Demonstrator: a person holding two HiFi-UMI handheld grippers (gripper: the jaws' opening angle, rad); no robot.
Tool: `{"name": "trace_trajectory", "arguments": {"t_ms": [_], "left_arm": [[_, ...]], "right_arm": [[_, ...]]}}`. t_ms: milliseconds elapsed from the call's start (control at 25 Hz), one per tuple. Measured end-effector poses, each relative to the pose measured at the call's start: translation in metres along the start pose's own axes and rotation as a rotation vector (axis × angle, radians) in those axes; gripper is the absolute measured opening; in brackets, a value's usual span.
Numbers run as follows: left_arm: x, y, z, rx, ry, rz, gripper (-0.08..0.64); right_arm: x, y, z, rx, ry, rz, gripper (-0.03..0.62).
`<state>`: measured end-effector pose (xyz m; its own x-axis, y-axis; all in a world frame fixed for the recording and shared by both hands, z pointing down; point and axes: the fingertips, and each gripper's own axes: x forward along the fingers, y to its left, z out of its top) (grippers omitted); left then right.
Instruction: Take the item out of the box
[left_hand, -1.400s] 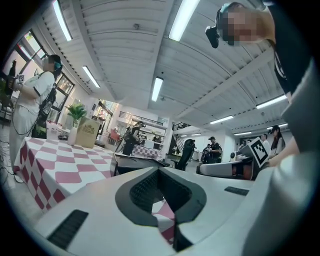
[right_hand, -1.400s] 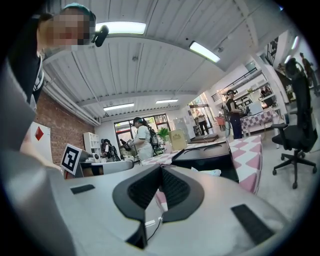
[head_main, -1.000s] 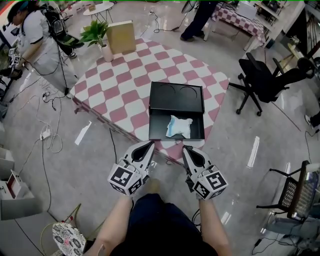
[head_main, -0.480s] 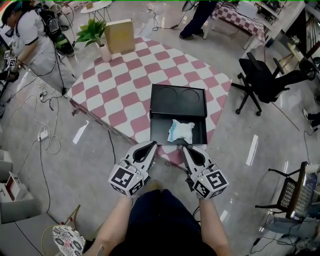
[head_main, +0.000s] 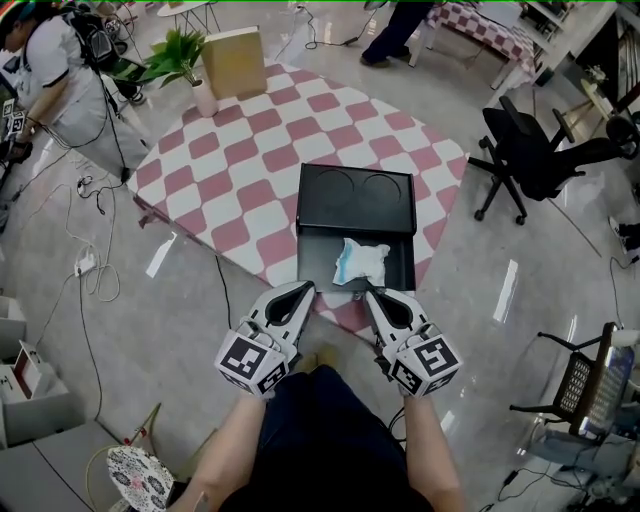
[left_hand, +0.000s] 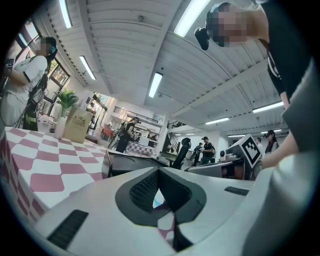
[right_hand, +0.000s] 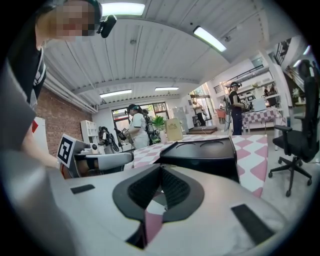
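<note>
On the pink-and-white checked table (head_main: 250, 170) lies one black box (head_main: 355, 190), lid laid back, with one crumpled white-and-blue item (head_main: 361, 262) in its open near half. Two grippers hover at the table's near edge (side by side): the left gripper (head_main: 303, 290) and the right gripper (head_main: 372, 296), both with jaws clenched on nothing. One potted plant (head_main: 180, 58) and one tan carton (head_main: 233, 62) stand at the far corner.

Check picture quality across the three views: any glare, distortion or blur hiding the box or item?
Head view: sharp, evenly lit; white glare streaks on the glossy floor, edges bowed, box and item clear. Left gripper view: heavy fisheye, dark corners, ceiling lights blown out, near jaws soft. Right gripper view: same fisheye and vignette; box sharp.
</note>
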<state>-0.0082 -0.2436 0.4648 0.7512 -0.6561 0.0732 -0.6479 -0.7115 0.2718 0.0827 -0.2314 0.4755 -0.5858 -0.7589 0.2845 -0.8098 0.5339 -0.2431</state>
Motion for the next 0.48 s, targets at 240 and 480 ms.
{"name": "trace_trajectory", "arguments": {"t_ms": [240,480], "left_arm": [[0.009,0.005,-0.001,0.000,0.015,0.012,0.002],[0.012,0.010,-0.008,-0.010,0.030,0.024,0.002]], "right_arm": [[0.010,-0.008,-0.003,-0.055,0.086,0.020,0.006],[0.024,-0.013,-0.007,-0.127,0.162,0.044,0.006]]}}
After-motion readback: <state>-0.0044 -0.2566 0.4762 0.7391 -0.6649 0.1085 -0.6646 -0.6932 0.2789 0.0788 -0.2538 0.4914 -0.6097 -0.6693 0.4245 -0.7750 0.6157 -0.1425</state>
